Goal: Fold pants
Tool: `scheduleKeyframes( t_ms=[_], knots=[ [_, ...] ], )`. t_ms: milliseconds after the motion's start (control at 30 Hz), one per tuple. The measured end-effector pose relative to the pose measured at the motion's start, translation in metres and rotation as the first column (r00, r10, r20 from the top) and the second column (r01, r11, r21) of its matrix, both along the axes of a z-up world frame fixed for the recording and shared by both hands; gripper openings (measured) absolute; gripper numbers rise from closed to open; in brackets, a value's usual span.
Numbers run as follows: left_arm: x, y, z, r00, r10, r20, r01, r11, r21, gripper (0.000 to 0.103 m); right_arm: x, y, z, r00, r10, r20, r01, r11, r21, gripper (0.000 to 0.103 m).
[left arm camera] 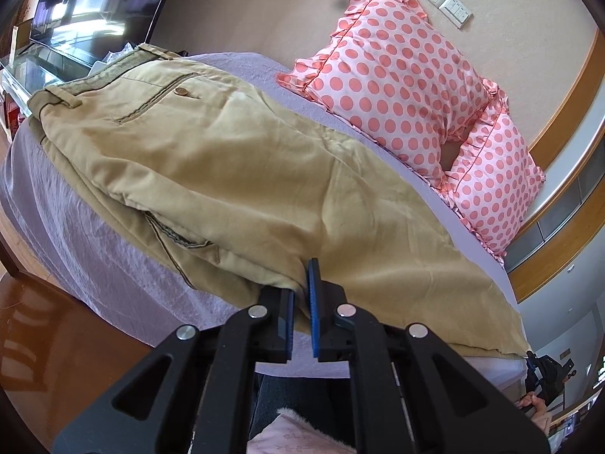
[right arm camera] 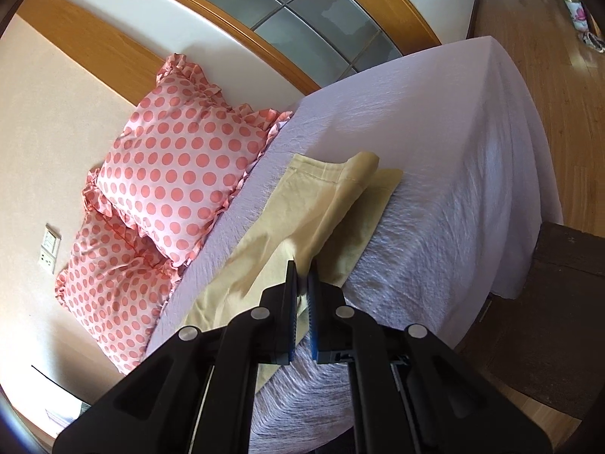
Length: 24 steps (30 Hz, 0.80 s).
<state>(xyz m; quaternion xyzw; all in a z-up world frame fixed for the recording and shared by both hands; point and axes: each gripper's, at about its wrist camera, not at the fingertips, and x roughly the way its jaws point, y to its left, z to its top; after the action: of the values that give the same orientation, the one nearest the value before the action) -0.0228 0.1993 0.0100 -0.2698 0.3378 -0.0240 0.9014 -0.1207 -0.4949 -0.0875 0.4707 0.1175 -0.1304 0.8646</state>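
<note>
Tan khaki pants point(left arm camera: 234, 174) lie on a bed with a lilac cover point(left arm camera: 94, 249), one leg folded over the other, waistband and back pocket at the far left. My left gripper point(left arm camera: 302, 283) is shut on the pants' near edge around mid-leg. In the right wrist view the pants' lower legs point(right arm camera: 321, 204) stretch away to the hems, the upper leg lifted a little. My right gripper point(right arm camera: 301, 276) is shut on the upper leg's edge. The right gripper also shows in the left wrist view point(left arm camera: 544, 374) at the far right.
Two pink polka-dot pillows point(left arm camera: 397, 75) point(right arm camera: 177, 166) lean on the wall behind the pants. The bed cover point(right arm camera: 435, 143) runs on past the hems to the bed's edge. Wooden floor point(right arm camera: 559, 75) and a dark stool point(right arm camera: 548, 321) lie beyond. A television point(left arm camera: 94, 7) stands at the far left.
</note>
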Motion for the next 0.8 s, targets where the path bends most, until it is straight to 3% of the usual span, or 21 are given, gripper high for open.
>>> scheduleKeyframes(
  t_ms=[33,67,100,133,200,300,333,400,500,533,567,600,700,800],
  knots=[
    [-0.001,0.0,-0.001,1.0,-0.002,-0.002,0.002,1.0,0.005,0.008,-0.001,0.0,0.001,1.0,-0.015,-0.016,0.015,1.0,-0.009,0.009],
    [-0.002,0.0,-0.001,1.0,-0.005,-0.001,0.005,1.0,0.011,0.011,-0.004,0.0,0.001,0.999,-0.039,-0.02,0.039,0.999,-0.013,0.025],
    [-0.005,0.0,-0.001,1.0,-0.005,0.006,0.005,1.0,0.019,0.013,-0.007,-0.002,0.001,0.997,-0.075,-0.035,0.075,0.997,-0.016,0.048],
    [-0.008,0.0,0.0,1.0,-0.004,0.015,0.003,1.0,0.024,0.015,-0.01,-0.005,0.001,0.994,-0.104,-0.038,0.104,0.994,-0.019,0.057],
    [-0.017,0.003,0.001,0.999,0.006,0.035,-0.007,0.999,0.031,0.024,-0.012,-0.01,-0.001,0.99,-0.136,-0.039,0.135,0.99,-0.035,0.059],
    [-0.026,0.012,0.001,0.998,0.024,0.065,-0.024,1.0,0.001,0.029,-0.007,-0.016,-0.003,0.986,-0.156,-0.051,0.153,0.986,-0.066,0.06],
    [-0.029,0.014,0.001,0.997,0.036,0.073,-0.035,0.999,-0.008,0.03,-0.005,-0.015,-0.001,0.986,-0.16,-0.053,0.155,0.984,-0.086,0.059],
    [-0.036,0.02,0.002,0.993,0.074,0.092,-0.073,0.997,-0.012,0.036,0.005,-0.014,-0.002,0.995,-0.096,-0.028,0.093,0.991,-0.097,0.045],
    [-0.049,0.036,0.005,0.979,0.152,0.134,-0.148,0.988,-0.04,0.043,0.016,-0.004,-0.002,0.996,-0.073,-0.049,0.063,0.983,-0.172,0.041],
    [-0.052,0.04,0.005,0.975,0.171,0.139,-0.165,0.985,-0.055,0.046,0.019,-0.001,-0.001,0.997,-0.062,-0.049,0.051,0.98,-0.195,0.035],
    [-0.054,0.044,0.005,0.973,0.186,0.135,-0.179,0.982,-0.06,0.051,0.023,0.0,-0.002,0.998,-0.039,-0.045,0.03,0.98,-0.197,0.011],
    [-0.054,0.045,0.004,0.973,0.191,0.128,-0.185,0.981,-0.059,0.053,0.028,0.0,-0.004,0.999,-0.007,-0.039,-0.001,0.982,-0.189,0.005],
    [-0.054,0.048,-0.001,0.977,0.181,0.114,-0.175,0.982,-0.066,0.06,0.037,0.004,0.003,0.999,0.035,0.002,-0.034,0.979,-0.202,0.003],
    [-0.052,0.044,-0.004,0.98,0.158,0.119,-0.15,0.986,-0.077,0.066,0.053,0.028,0.033,0.99,0.124,0.074,-0.102,0.963,-0.248,0.003]
  ],
)
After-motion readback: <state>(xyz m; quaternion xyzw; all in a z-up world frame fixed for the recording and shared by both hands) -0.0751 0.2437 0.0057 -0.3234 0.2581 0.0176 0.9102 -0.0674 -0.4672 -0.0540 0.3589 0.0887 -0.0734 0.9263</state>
